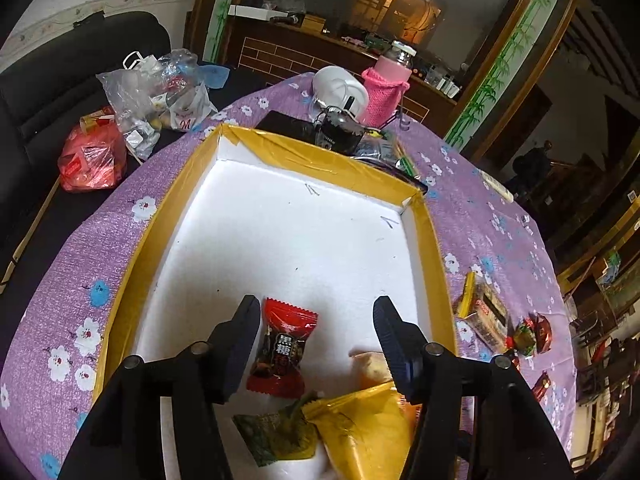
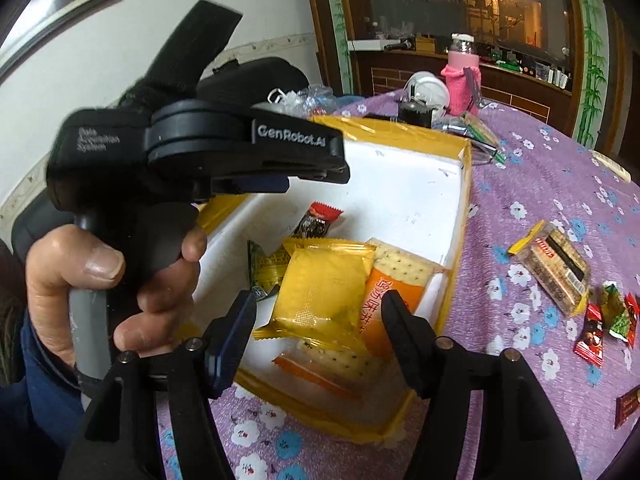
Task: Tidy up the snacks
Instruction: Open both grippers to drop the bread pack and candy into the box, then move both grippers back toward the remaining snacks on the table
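Observation:
A yellow-taped white foam box (image 1: 320, 156) sits on the purple flowered tablecloth. My left gripper (image 1: 316, 304) is open over the box's near end. A red and black candy (image 1: 280, 348) lies flat on the floor between its fingers, close to the left finger. A green candy (image 1: 276, 436) and a yellow packet (image 1: 360, 432) lie nearer the camera. My right gripper (image 2: 318, 298) hovers open above the yellow packet (image 2: 324, 288), which rests on orange cracker packets (image 2: 396, 280) in the box (image 2: 464, 216). A hand (image 2: 100, 280) grips the left gripper's handle at left.
On the cloth right of the box lie a clear cake packet (image 2: 556, 268) and several small candies (image 2: 612, 316). Behind the box stand a pink-sleeved bottle (image 1: 386, 88), a white lid (image 1: 340, 88) and a black jar (image 1: 340, 132). Plastic bags (image 1: 120, 120) lie on the dark sofa at left.

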`<control>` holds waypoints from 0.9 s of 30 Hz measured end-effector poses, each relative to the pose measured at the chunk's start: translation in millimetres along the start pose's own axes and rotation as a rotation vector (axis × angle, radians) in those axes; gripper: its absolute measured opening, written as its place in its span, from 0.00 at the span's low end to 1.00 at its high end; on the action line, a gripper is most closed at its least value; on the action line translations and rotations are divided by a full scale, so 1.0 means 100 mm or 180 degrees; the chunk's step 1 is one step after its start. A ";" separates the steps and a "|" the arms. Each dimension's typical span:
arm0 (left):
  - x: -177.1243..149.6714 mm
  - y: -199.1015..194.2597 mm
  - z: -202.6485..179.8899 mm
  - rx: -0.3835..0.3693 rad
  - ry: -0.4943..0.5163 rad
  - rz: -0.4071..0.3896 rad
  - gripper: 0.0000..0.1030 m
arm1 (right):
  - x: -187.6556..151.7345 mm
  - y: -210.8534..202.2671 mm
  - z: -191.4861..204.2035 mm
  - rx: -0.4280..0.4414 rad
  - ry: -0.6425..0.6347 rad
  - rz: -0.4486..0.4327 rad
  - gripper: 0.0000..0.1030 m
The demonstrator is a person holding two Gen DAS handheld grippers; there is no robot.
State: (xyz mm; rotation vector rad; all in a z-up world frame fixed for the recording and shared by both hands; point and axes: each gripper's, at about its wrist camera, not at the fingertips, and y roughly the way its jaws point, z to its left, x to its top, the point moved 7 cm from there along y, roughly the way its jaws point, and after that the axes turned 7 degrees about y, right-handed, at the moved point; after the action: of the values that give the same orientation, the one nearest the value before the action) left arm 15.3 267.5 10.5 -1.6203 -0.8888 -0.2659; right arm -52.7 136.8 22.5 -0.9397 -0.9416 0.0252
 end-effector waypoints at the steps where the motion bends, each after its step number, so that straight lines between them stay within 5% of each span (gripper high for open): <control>1: 0.01 -0.02 -0.03 0.0004 0.0008 -0.0011 0.60 | 0.01 -0.05 -0.02 0.0013 0.0019 -0.0037 0.63; 12: -0.01 -0.23 -0.40 -0.0011 0.0258 -0.0100 0.60 | 0.12 -0.49 -0.58 -0.0016 0.0419 -0.0376 0.63; 22: -0.10 -0.21 -1.02 -0.0142 0.0659 -0.0025 0.60 | 0.00 -0.87 -1.94 -0.0467 0.1318 -0.0368 0.63; 27: -0.19 -0.12 -1.39 -0.0199 0.0868 0.0063 0.60 | -0.05 -0.92 -2.51 -0.0449 0.1833 -0.0287 0.63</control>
State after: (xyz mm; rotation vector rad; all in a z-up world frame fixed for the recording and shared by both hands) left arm 35.8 132.3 44.9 -1.6033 -0.6608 -0.4923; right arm 85.4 -92.1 23.5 -0.9602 -0.4521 -0.3751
